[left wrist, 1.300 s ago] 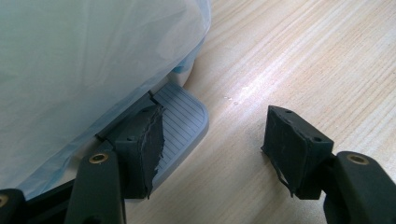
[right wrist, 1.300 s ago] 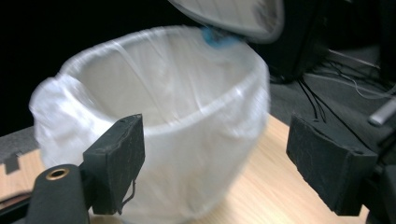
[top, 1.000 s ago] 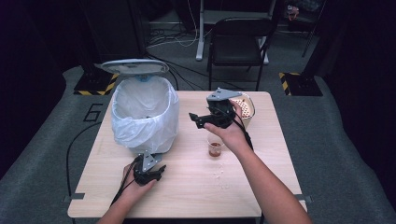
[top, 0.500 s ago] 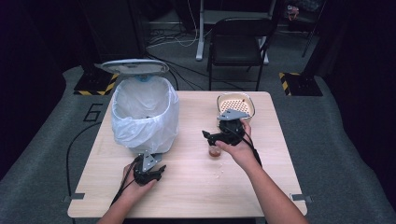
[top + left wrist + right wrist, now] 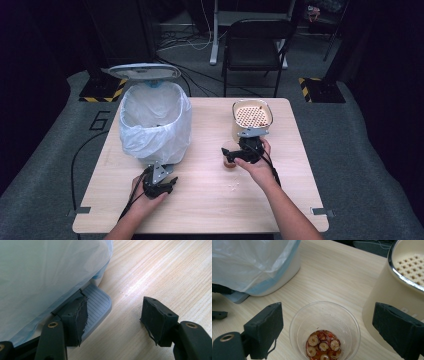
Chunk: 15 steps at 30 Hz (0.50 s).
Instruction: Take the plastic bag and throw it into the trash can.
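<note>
The right gripper [image 5: 231,156] hangs low over the clear plastic cup [image 5: 325,332], which stands on the wooden table [image 5: 200,200] just beside the cream container with the perforated insert [image 5: 251,118]. In the right gripper view its jaws stand wide apart, one on each side of the cup's rim, neither pad touching it — they have just been opening, with the cup between them but not gripped. At the bottom of the cup lies a little reddish liquid with round, pale-centred slices in it.

The left gripper [image 5: 165,183] rests near the person's edge of the table, at the foot of the pedal bin [image 5: 155,125], which is lined with a white bag and has its lid [image 5: 144,71] raised. In the left gripper view one finger [image 5: 77,317] sits on the bin's grey ribbed foot pedal [image 5: 98,306] — the other stands clear over bare wood, so the jaws are apart and clamp nothing.

A few pale crumbs [image 5: 233,186] lie on the table near the right hand.
</note>
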Tool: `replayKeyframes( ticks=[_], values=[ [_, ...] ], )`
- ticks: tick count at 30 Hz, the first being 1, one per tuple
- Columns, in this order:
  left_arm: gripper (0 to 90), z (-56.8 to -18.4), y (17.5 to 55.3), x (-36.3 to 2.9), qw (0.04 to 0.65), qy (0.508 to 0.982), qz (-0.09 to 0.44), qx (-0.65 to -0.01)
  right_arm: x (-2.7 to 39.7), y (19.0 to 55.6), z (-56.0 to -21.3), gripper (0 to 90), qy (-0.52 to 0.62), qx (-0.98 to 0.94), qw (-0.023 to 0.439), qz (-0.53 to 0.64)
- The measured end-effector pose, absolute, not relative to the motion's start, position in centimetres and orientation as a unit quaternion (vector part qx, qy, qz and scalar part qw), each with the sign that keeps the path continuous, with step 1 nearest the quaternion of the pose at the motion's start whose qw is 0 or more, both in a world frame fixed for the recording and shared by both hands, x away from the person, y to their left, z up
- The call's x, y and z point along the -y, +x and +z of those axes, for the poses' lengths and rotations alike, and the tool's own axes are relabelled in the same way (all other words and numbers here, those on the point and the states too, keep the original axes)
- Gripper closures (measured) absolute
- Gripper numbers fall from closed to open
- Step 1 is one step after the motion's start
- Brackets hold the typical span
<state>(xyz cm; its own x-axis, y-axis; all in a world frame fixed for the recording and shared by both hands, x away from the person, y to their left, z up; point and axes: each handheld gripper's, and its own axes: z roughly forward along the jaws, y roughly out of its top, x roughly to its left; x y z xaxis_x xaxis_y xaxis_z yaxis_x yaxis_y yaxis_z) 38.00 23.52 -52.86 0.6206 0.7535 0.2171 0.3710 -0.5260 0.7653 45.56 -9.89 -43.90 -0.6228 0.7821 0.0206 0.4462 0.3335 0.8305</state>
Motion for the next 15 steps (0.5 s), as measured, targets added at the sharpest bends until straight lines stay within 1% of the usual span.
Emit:
replayKeyframes(
  ticks=[10,15],
  values=[
    [37.7,-52.9,38.0,-23.5,0.35,0.83,0.274,-0.339,9.7,46.0,-45.7,9.0,0.399,-0.796,0.187,0.414],
    [37.7,-52.9,38.0,-23.5,0.349,0.83,0.274,-0.339,9.4,46.2,-46.6,10.4,0.399,-0.802,0.186,0.404]
  ],
)
